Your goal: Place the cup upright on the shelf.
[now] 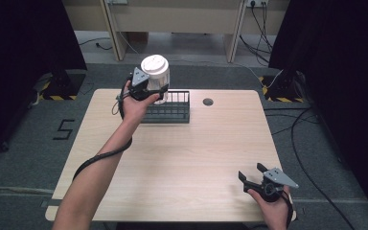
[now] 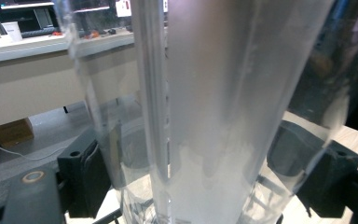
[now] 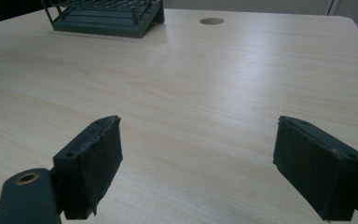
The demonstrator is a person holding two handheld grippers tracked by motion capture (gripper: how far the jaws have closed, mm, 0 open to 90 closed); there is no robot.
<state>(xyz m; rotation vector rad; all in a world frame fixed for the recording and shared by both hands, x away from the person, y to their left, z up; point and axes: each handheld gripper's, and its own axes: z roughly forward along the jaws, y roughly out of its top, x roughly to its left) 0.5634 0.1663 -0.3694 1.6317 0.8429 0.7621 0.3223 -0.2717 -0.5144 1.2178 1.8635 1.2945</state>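
Note:
A clear plastic cup with a white lid (image 1: 155, 72) is held up over the left end of a dark wire rack (image 1: 172, 109) at the back of the table. My left gripper (image 1: 149, 88) is shut on the cup's side. In the left gripper view the translucent cup (image 2: 214, 107) stands between the two black pads (image 2: 86, 179), which press on its wall. My right gripper (image 1: 252, 176) rests near the table's front right corner, open with nothing between its fingers. In the right gripper view its pads (image 3: 93, 163) stand wide apart above bare wood, with the rack (image 3: 107, 16) far off.
The light wooden table (image 1: 182, 158) has a round cable hole (image 1: 208, 101) right of the rack. Black curtains hang on both sides. Cables run across the grey floor at the right and behind the table. A wooden desk (image 1: 172, 19) stands beyond.

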